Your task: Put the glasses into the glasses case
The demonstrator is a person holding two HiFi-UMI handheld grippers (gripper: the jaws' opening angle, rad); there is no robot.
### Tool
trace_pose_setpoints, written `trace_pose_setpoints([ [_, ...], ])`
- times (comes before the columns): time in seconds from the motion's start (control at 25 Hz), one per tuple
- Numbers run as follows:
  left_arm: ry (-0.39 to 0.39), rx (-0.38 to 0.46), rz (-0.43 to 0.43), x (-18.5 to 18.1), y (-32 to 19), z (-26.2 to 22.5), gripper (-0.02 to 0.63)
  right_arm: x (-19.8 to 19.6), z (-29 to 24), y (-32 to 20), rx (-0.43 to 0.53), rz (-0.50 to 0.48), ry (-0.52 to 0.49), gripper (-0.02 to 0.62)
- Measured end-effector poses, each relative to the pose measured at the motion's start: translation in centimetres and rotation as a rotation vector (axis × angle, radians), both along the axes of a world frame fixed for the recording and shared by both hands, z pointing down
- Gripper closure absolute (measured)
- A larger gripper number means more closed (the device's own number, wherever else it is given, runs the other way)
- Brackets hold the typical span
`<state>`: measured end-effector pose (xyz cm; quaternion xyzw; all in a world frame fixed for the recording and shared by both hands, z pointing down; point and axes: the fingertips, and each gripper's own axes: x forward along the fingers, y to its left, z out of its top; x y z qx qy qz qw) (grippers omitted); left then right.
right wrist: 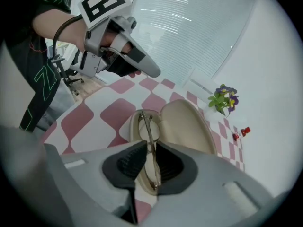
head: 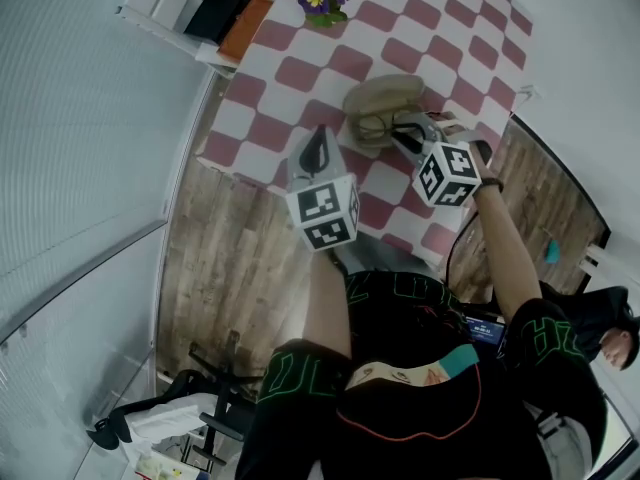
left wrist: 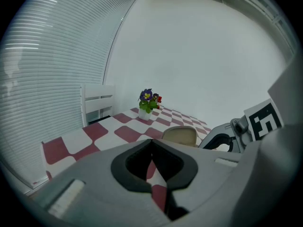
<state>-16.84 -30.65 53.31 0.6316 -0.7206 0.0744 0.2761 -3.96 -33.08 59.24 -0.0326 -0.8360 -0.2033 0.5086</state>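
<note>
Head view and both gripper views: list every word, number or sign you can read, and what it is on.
Nothing legible.
Green outline letters on the person's black clothing: folded, unreadable.
Cubes on the left gripper and right gripper: black-and-white square patterns, no words.
Thin-framed glasses, open beige glasses case: no print.

The glasses case (right wrist: 187, 130) is a beige clamshell. It lies open at the centre of the right gripper view, lid tipped back toward the right. The thin-rimmed glasses (right wrist: 144, 123) stand on edge along the lower shell, clamped between the jaws of the right gripper (right wrist: 151, 148).
</note>
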Motion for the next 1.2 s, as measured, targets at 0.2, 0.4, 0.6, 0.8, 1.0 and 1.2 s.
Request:
trace_pose_setpoints([
  [0.2, -0.025, 0.025, -0.005, 0.7, 0.6, -1.2, 0.597, -0.9, -1.9, 0.2, -0.031, 0.056, -0.11, 0.528],
  [0.4, -0.048, 0.042, 0.002, 2.1, 1.1, -2.5, 0.597, -1.0, -3.8, 0.1, -0.073, 0.129, -0.219, 0.529],
  [0.6, -0.078, 0.078, 0.006, 3.3, 1.1, -4.4, 0.597, -0.7, -6.8, -0.6, -0.126, 0.236, -0.384, 0.533],
  [0.8, -0.114, 0.144, 0.02, 4.5, 0.1, -7.5, 0.597, 0.4, -11.5, -2.4, -0.16, 0.339, -0.567, 0.586],
  [1.0, -0.16, 0.204, 0.053, 5.5, -1.2, -10.8, 0.597, 2.0, -16.2, -4.6, -0.208, 0.45, -0.761, 0.591],
  [1.2, -0.203, 0.272, 0.067, 5.8, -2.5, -14.4, 0.597, 4.7, -19.3, -6.8, -0.214, 0.619, -0.92, 0.592],
])
